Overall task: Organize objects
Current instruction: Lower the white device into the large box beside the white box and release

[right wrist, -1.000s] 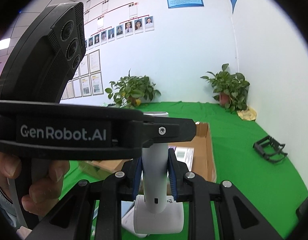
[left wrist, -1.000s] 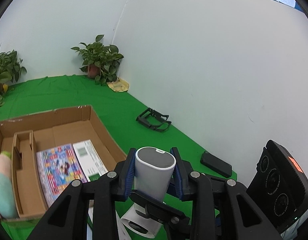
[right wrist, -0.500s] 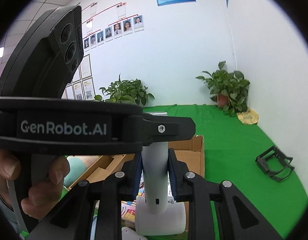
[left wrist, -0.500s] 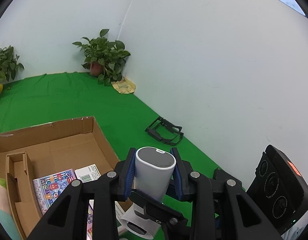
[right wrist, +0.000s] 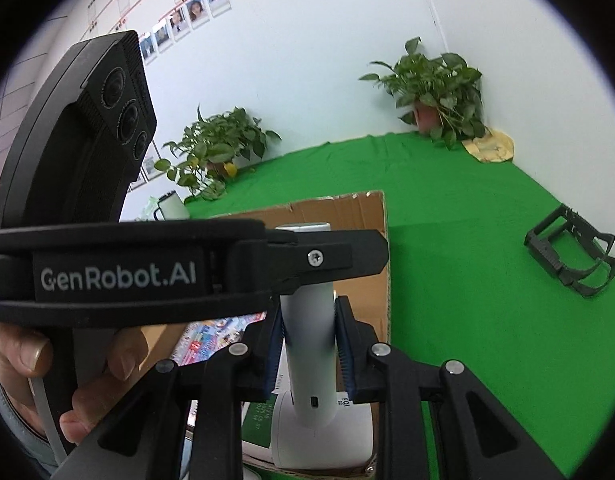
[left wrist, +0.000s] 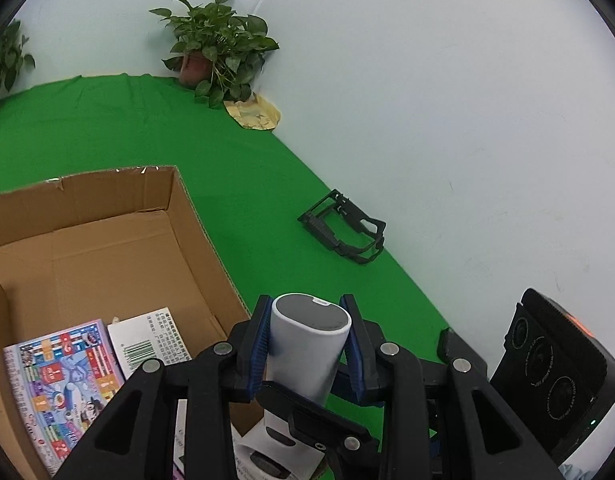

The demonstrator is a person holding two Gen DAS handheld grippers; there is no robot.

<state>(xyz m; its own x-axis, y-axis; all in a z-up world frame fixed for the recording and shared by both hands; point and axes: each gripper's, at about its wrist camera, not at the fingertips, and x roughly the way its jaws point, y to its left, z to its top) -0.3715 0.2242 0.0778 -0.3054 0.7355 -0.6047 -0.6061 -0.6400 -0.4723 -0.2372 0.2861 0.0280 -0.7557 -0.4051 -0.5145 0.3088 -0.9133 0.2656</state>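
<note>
Both grippers (left wrist: 306, 350) (right wrist: 309, 350) clamp white, grey-capped device (left wrist: 307, 344).

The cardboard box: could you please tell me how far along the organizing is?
Done: a colourful book and a white packet already lie in the cardboard box. In hand: both claws, left and right, clamp the white device at the box's corner. Left: setting it inside; the black frame remains on the green cloth.
</note>
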